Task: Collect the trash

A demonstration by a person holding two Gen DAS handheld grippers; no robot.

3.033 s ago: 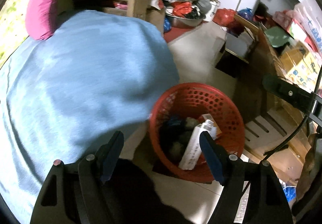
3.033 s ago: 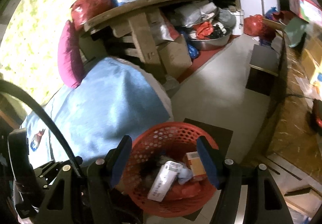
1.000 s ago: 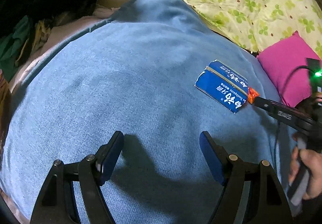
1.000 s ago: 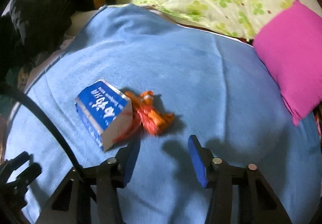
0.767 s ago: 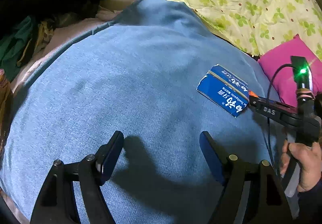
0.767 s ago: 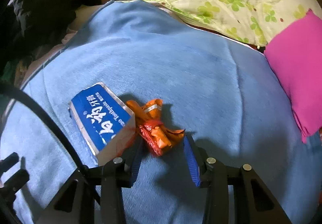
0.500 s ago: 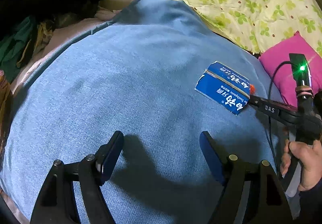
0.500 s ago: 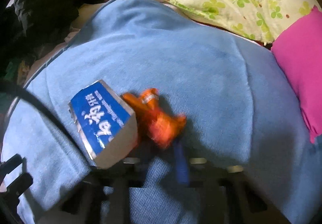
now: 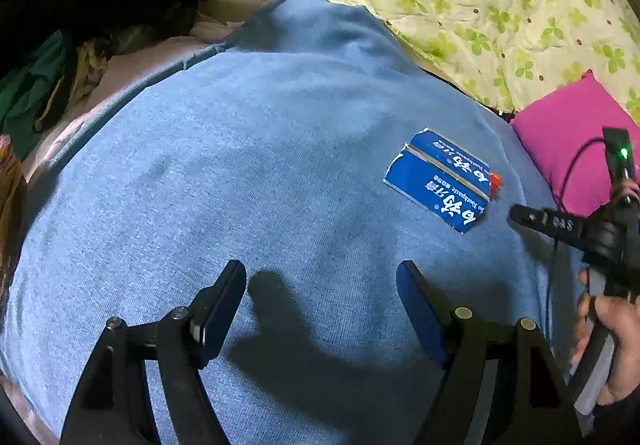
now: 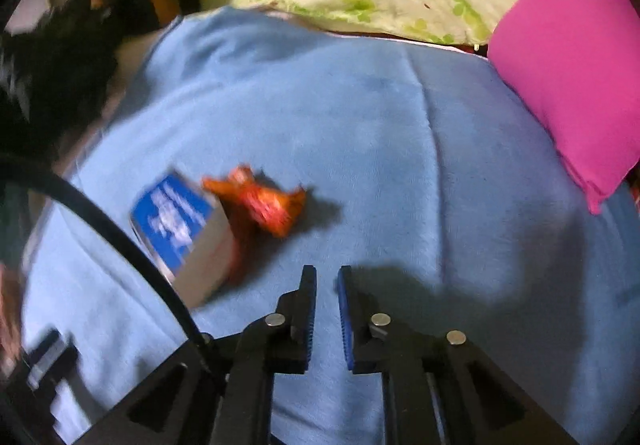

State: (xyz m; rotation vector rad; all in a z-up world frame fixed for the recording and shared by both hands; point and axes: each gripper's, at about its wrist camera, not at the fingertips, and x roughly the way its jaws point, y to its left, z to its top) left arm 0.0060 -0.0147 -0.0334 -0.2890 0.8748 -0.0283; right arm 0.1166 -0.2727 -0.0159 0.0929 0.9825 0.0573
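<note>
Right wrist view: our right gripper [image 10: 326, 277], fingers nearly closed on nothing, hovers near the orange wrapper [image 10: 264, 203] beside a blue toothpaste box [image 10: 176, 223] on the blue blanket [image 10: 380, 125]. Our left gripper [image 9: 320, 277] is spread wide, empty.

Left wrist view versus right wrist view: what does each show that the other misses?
Only the left wrist view shows the open left gripper, the person's hand and the box's lettered top. Only the right wrist view shows the whole orange wrapper lying free beside the box, and the right gripper nearly closed on nothing. Both show the blanket, pillow and quilt.
</note>
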